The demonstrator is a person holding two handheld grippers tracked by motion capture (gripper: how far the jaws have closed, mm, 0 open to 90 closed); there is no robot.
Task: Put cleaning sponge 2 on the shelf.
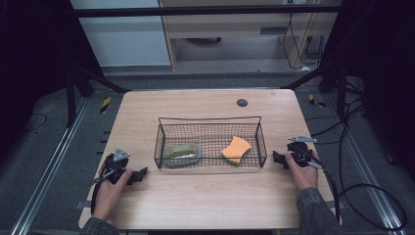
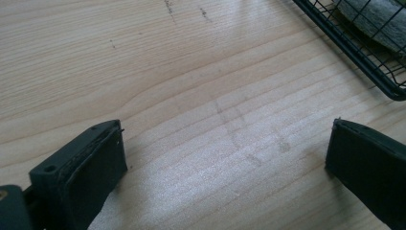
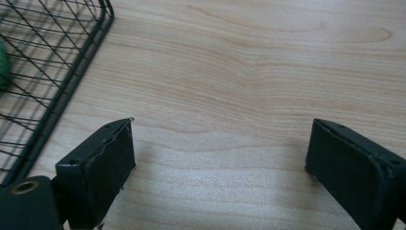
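Note:
A black wire basket (image 1: 210,120) stands in the middle of the wooden table (image 1: 205,200). Inside it lie a grey-green dish (image 1: 183,154) at the left and an orange sponge (image 1: 236,149) with a green underside at the right. My left gripper (image 1: 141,174) rests on the table left of the basket, jaws wide apart over bare wood (image 2: 225,139), the basket's corner (image 2: 383,72) ahead at the upper right. My right gripper (image 1: 275,158) sits low just right of the basket, open with nothing between its jaws (image 3: 220,158); the basket's wire wall (image 3: 57,110) is at its left.
A small dark round disc (image 1: 242,102) is set in the table near its far edge. Cables (image 1: 362,196) trail off the right side onto the floor. Bare wood lies in front of the basket and behind it.

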